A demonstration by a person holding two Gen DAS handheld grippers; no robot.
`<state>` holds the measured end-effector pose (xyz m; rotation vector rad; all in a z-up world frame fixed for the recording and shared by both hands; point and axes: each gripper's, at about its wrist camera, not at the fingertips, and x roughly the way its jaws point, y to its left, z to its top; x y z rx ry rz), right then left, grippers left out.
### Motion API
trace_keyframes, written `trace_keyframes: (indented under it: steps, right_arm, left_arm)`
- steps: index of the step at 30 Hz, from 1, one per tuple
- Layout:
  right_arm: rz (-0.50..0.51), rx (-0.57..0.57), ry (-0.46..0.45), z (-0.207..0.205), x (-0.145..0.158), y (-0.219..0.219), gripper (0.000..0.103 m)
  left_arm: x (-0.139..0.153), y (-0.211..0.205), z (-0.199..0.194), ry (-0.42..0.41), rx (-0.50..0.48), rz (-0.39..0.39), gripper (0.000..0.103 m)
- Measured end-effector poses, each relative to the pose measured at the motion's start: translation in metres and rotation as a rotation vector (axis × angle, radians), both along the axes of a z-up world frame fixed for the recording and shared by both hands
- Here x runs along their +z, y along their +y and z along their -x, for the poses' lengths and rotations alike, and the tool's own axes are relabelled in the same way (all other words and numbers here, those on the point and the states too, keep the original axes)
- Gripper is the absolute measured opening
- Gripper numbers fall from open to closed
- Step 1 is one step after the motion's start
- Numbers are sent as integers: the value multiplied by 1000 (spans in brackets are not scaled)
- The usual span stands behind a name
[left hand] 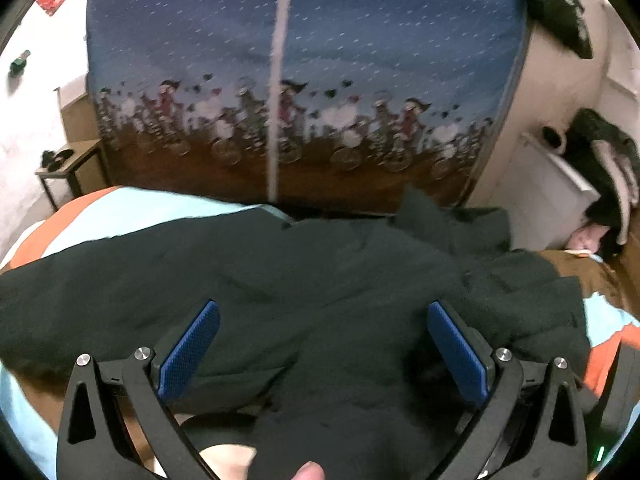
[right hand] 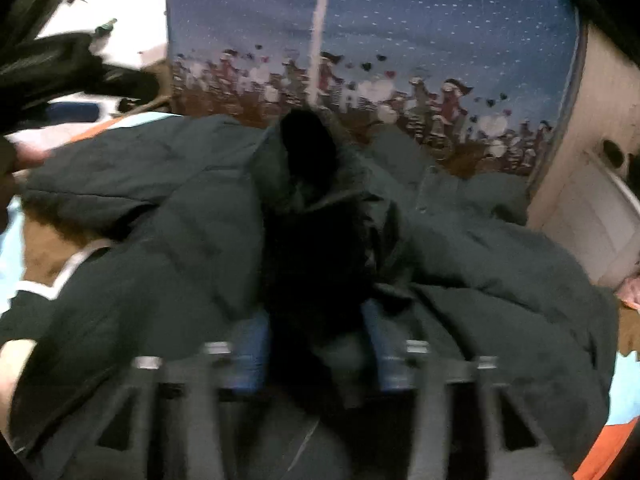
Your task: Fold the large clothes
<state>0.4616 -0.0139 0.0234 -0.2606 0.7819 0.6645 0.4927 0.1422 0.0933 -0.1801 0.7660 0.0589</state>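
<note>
Two grippers are over one big dark green coat, which lies rumpled across the bed and fills the lower half of both wrist views. From my left wrist camera, the left gripper has its jaws spread wide, the blue pads well apart at roughly 8 and 4 o'clock, with coat fabric lying under and between them; nothing is pinched there. The bedcover, light blue with orange, peeks out past the coat toward 10 o'clock and again at 4 o'clock.

My right wrist camera is blurred. The right gripper sits at 6 o'clock with its jaws drawn in narrow on a dark bunched fold of the coat, which rises between the blue pads up toward 12 o'clock. I read that as a grip on the fabric, though the blur hides where the pads actually touch it.

Behind the bed, from 10 to 2 o'clock in both views, stands a blue fabric wardrobe printed with little figures on bicycles above a brown band. At 9 o'clock in the left view is a small dark table, and at 3 o'clock a white cabinet with dark clothes heaped on it.
</note>
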Motion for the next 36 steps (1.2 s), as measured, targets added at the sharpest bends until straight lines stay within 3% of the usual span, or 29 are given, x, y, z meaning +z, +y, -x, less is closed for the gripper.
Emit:
trace_keyframes:
  steps: [2,5,8,10,13,16,18,21,26,32,34,36]
  right_arm:
    - [-3,53,-17,22,5,-1,88]
    - [-31,39,-23,39,12,-19,88]
    - [-87,-94,-81,43,28,-64,88]
    - [-57,-230,-103,31,30,-98,88]
    - [24,-425,-47,-8,14,-152,88]
    - [-63,-554,114,-50,-13,-208,88]
    - [-184,-616,227,-68,-32,-240,88]
    - [-195,-623,251,-76,-47,-246,88]
    - [-74,-595,240,-85,-76,-221,89]
    - [-29,-627,232,-84,-73,-220,90]
    - [-41,-638,208,-78,-63,-217,90]
    - [-107,-611,161,-69,-44,-206,90]
  left_arm:
    - [6,-10,-6,-13,-26,13,102]
    - [6,-27,-18,2,-79,32,102]
    - [-13,-46,-30,57,-119,4,102]
    - [-32,-59,-35,103,-127,-29,102]
    - [-63,-75,-41,163,-120,-123,102]
    - [-87,-81,-42,202,-98,-191,102]
    - [-101,-80,-41,231,-97,-210,102]
    - [-115,-77,-38,241,-99,-202,102]
    - [-130,-81,-43,288,-111,-248,102]
    - [-121,-68,-40,289,-104,-174,102]
    - [-101,-53,-27,252,-68,-111,102]
    - [-75,-33,-6,163,-15,-1,102]
